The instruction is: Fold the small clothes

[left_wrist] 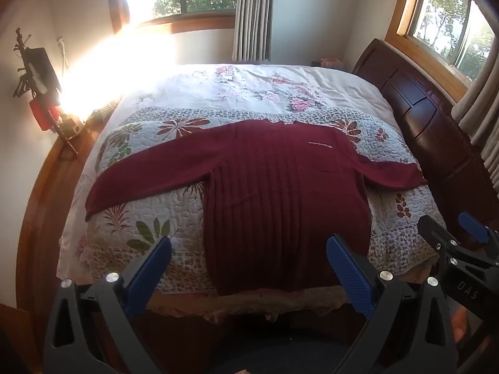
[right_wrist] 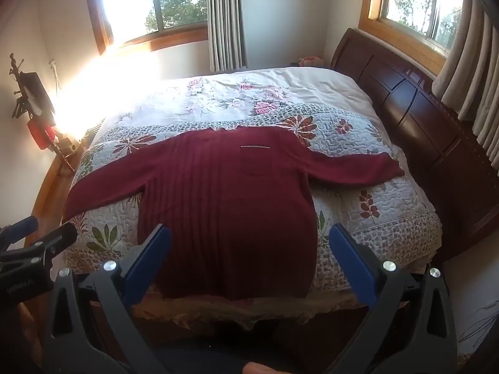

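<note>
Maroon sweater [left_wrist: 280, 193] flat on quilt [left_wrist: 149, 218]; right view alone shows floor [right_wrist: 467, 296].

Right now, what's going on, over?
Both grippers, left and right, open, holding nothing. Sweater flat on bed, sleeves out, unfolded. Nothing in the way.

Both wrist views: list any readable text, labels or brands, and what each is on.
"DAS", cut off by the frame edge: white letters on the body of the right gripper, seen from the left wrist.
White print on the body of the left gripper, seen from the right wrist: too blurred to read.
Pale strip along the chest pocket of the maroon sweater: too small to read.
Nothing else legible.
</note>
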`<state>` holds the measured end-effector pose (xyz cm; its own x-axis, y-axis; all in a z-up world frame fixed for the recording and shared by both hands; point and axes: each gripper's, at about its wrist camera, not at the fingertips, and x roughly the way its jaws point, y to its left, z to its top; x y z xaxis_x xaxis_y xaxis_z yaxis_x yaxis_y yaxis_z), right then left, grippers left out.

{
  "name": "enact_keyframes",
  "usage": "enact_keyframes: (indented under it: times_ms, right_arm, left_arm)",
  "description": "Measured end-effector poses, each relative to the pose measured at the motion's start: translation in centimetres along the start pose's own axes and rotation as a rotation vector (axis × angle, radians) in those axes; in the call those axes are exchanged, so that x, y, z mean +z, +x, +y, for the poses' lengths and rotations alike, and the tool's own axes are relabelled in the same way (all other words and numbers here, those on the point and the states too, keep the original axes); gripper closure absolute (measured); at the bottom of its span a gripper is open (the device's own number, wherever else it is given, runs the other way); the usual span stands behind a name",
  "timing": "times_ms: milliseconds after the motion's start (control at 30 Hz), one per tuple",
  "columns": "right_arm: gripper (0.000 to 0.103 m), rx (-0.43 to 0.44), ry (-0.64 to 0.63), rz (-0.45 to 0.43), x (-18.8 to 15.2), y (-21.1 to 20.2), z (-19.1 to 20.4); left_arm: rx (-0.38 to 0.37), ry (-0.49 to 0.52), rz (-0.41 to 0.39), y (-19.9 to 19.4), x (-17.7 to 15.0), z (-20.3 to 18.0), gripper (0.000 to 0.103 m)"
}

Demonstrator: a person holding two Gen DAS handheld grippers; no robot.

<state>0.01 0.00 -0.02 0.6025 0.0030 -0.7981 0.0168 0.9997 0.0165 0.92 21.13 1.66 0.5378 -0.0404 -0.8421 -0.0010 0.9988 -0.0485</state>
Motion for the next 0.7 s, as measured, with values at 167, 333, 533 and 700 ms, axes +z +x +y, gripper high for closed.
enact_keyframes:
  times_ms: [167,333,533,700]
  right_arm:
    - [0.003,0.006,0.003,0.001,0.01,-0.05,-0.03]
    - [0.003,0.004,0.003,0.000,-0.01,0.16,-0.10]
    - [0.003,0.008,0.002,0.004,-0.10,0.33,-0.10]
    - [0.003,0.009,0.004,0.005,-0.12,0.29,-0.28]
  left_arm:
    - [-0.001,0.002,0.007,0.02,0.02,-0.15,0.004]
    - [0.000,-0.001,0.003,-0.04,0.09,-0.15,0.004]
    - [0.002,0.000,0.006,-0.07,0.15,-0.24,0.004]
    - [0.003,0.000,0.005,0.21,0.48,0.08,0.004]
